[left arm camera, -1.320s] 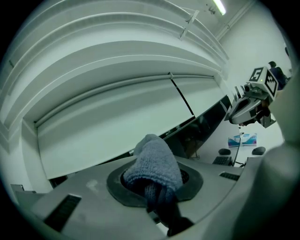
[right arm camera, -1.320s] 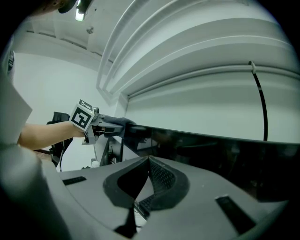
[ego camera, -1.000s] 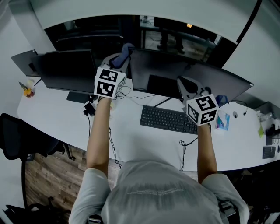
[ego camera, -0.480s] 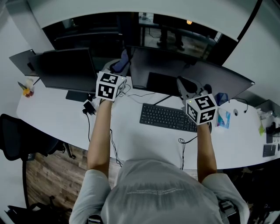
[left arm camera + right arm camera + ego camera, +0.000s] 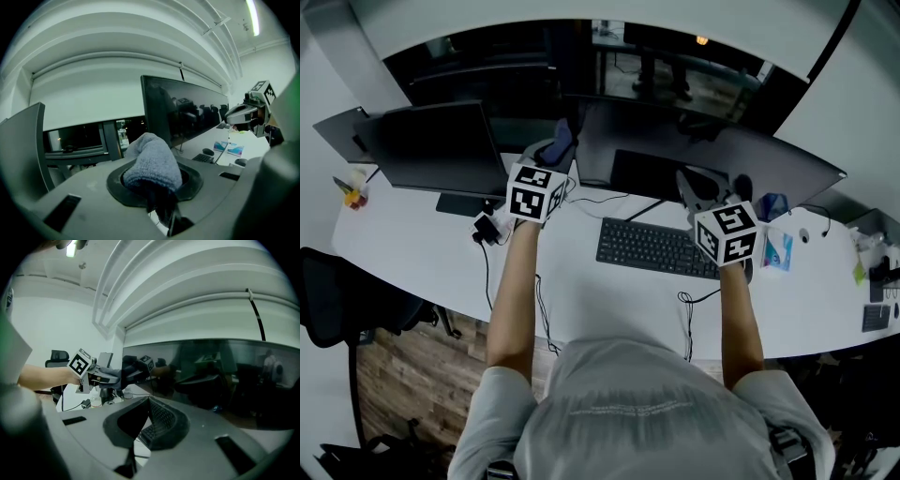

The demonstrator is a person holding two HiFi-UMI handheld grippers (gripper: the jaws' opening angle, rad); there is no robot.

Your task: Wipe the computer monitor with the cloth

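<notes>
A curved white desk [image 5: 581,291] wraps around a seated person in a grey shirt. A wide central computer monitor [image 5: 712,155] stands at the back of the desk, with a dark window [image 5: 487,66] behind it. A second monitor [image 5: 431,145] stands to its left and a black keyboard [image 5: 652,248] lies in front of it. A black chair [image 5: 337,300] stands left of the desk on a wooden floor [image 5: 403,384].

The left gripper [image 5: 555,148] is clenched on a blue-grey cloth [image 5: 562,134], held up at the central monitor's left edge. No view shows whether the cloth touches the screen. The right gripper [image 5: 701,187] hangs over the keyboard's right end, in front of the monitor, with its jaw tips together and nothing between them.

Only the left gripper view shows the cloth's fluffy texture, a ceiling light strip [image 5: 253,16], a mouse [image 5: 207,151] and blue packets [image 5: 228,147]. Only the right gripper view shows the room reflected in the dark screen.
</notes>
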